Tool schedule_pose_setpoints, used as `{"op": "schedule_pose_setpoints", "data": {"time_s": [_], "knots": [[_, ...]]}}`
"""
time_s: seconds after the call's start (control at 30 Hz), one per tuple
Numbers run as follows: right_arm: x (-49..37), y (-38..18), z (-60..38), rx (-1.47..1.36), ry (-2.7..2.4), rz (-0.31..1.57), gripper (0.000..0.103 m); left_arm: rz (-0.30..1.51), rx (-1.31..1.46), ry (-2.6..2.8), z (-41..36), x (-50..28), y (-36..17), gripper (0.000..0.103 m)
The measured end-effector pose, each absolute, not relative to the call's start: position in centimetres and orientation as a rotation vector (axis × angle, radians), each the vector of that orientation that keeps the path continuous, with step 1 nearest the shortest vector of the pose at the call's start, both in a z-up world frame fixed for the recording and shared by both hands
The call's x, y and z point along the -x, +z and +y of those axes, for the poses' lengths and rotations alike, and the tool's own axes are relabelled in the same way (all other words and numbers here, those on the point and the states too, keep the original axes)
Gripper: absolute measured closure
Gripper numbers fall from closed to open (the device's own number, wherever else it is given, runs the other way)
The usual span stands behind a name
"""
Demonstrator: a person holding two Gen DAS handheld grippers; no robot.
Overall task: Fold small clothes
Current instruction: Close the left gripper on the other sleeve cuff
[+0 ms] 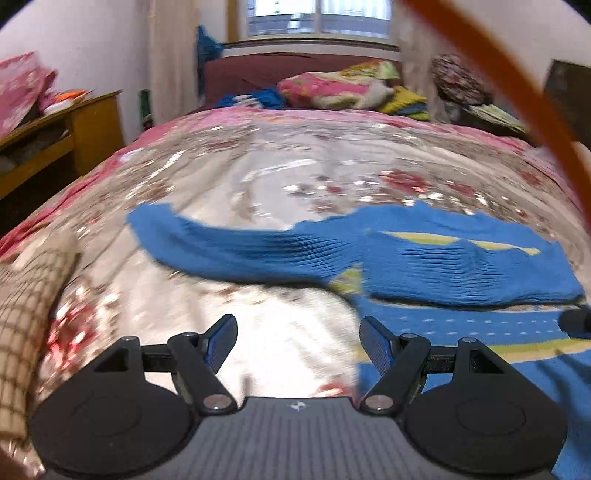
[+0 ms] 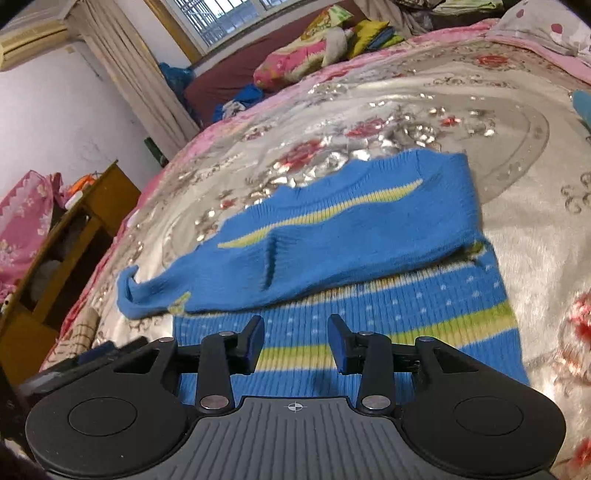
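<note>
The blue knit sweater [image 2: 351, 229] lies on the floral bedspread [image 2: 424, 110], in the near half of the bed. Its upper part is folded down over the striped lower body, so a thick blue fold crosses the garment from 9 o'clock to 3 o'clock. A yellow-green stripe runs along the folded layer. One sleeve [image 1: 229, 243] extends flat toward 9 o'clock from the body, and its cuff end curls slightly on the bedspread. The lower body shows yellow-green bands and rows of small white dots.

The right gripper [image 2: 296, 341] hovers above the striped hem area of the sweater, at 6 o'clock of the garment. Its jaws stand spread apart, with nothing between the blue pads. The left gripper [image 1: 298, 341] is positioned at the sweater's edge: its right-side finger sits over blue knit, its left-side finger over bare bedspread. Its jaws are also spread wide and hold nothing.

A checked beige cloth [image 1: 22, 317] lies at 8 o'clock of the left gripper. A wooden desk [image 2: 74, 236] stands beside the bed at 9 o'clock. Folded bedding [image 1: 325, 88] is piled at 12 o'clock, below the window [image 1: 317, 16]. An orange cable [image 1: 517, 85] crosses the left wrist view at 2 o'clock.
</note>
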State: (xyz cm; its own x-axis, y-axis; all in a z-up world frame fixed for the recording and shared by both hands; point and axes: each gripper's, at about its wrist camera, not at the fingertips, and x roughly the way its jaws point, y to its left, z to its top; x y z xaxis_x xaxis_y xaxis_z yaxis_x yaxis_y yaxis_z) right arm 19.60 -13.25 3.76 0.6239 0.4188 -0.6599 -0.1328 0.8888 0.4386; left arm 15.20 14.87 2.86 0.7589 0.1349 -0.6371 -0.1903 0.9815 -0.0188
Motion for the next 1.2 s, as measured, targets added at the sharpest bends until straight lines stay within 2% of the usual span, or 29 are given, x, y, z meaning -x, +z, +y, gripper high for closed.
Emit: {"op": "schedule_pose_setpoints", "data": {"time_s": [0.27, 0.5, 0.73, 0.77, 0.9, 0.97, 1.1, 1.2], "knots": [[-19.4, 1.6, -12.3, -0.365, 0.305, 0.864, 0.065, 0.701, 0.149, 0.286, 20.1, -15.7, 1.8, 0.025], [-19.7, 1.3, -10.9, -0.309, 0.323, 0.85, 0.065, 0.632, 0.229, 0.362, 23.6, -20.5, 2.8, 0.025], [-20.2, 0.6, -10.2, -0.303, 0.343, 0.858, 0.065, 0.655, 0.299, 0.445, 26.6, -25.1, 1.8, 0.026], [-20.3, 0.5, -10.2, -0.304, 0.345, 0.861, 0.065, 0.667, 0.311, 0.453, 26.9, -25.6, 1.5, 0.029], [-20.5, 0.3, -10.0, -0.312, 0.352, 0.864, 0.065, 0.712, 0.322, 0.492, 27.8, -26.2, 0.4, 0.061], [-20.4, 0.4, -10.0, -0.316, 0.353, 0.863, 0.065, 0.71, 0.36, 0.484, 28.1, -25.7, 0.0, 0.072], [-20.3, 0.5, -10.2, -0.322, 0.353, 0.861, 0.065, 0.689, 0.397, 0.468, 28.5, -24.6, -0.1, 0.086], [-20.1, 0.6, -10.3, -0.324, 0.353, 0.857, 0.065, 0.665, 0.435, 0.448, 28.6, -23.8, 0.5, 0.089]]}}
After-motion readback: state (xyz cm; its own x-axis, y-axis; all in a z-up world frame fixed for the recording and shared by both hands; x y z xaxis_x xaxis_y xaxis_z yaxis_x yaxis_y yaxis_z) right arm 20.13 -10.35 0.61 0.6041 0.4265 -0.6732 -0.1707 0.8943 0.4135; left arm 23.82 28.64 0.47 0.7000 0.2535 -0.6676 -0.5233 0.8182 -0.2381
